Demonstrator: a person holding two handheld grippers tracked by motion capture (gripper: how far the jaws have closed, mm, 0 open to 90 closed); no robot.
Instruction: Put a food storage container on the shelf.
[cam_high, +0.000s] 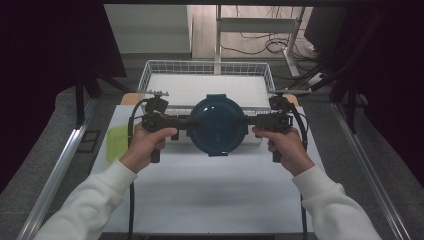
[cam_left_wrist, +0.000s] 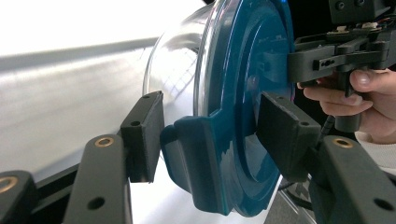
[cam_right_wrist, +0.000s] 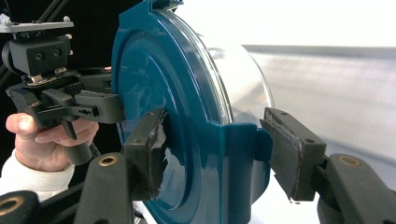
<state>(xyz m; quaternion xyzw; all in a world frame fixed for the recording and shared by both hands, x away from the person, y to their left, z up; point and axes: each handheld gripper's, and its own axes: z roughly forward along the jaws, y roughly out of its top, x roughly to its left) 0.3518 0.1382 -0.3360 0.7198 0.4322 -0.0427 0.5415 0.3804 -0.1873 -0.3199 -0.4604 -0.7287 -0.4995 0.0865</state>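
A round clear container with a teal snap-on lid (cam_high: 218, 125) is held in the air between the two grippers, above the white table (cam_high: 210, 195) and just near of the wire basket (cam_high: 150, 75) that stands at the table's far edge. In the high view the lid faces up toward the camera, its four locking tabs sticking out at the far, near, left and right sides. The left gripper (cam_high: 192, 121) comes in level from the left and the right gripper (cam_high: 243, 120) level from the right, each carried in a hand with a white sleeve (cam_high: 90, 205), so the container hangs midway between them. In the left gripper view, the left gripper (cam_left_wrist: 210, 128) straddles the lid's left locking tab: one pad lies on the lid's top face, and the other sits at the tab's underside beside the clear glass wall, pinching the tab between them. In the right gripper view, the right gripper (cam_right_wrist: 215, 149) takes the opposite tab the same way, with one worn pad pressed on the lid's top face and the other against the tab's outer end next to the clear bowl. A pale green sheet (cam_high: 117, 142) lies at the table's left edge, near the left hand (cam_high: 145, 145).
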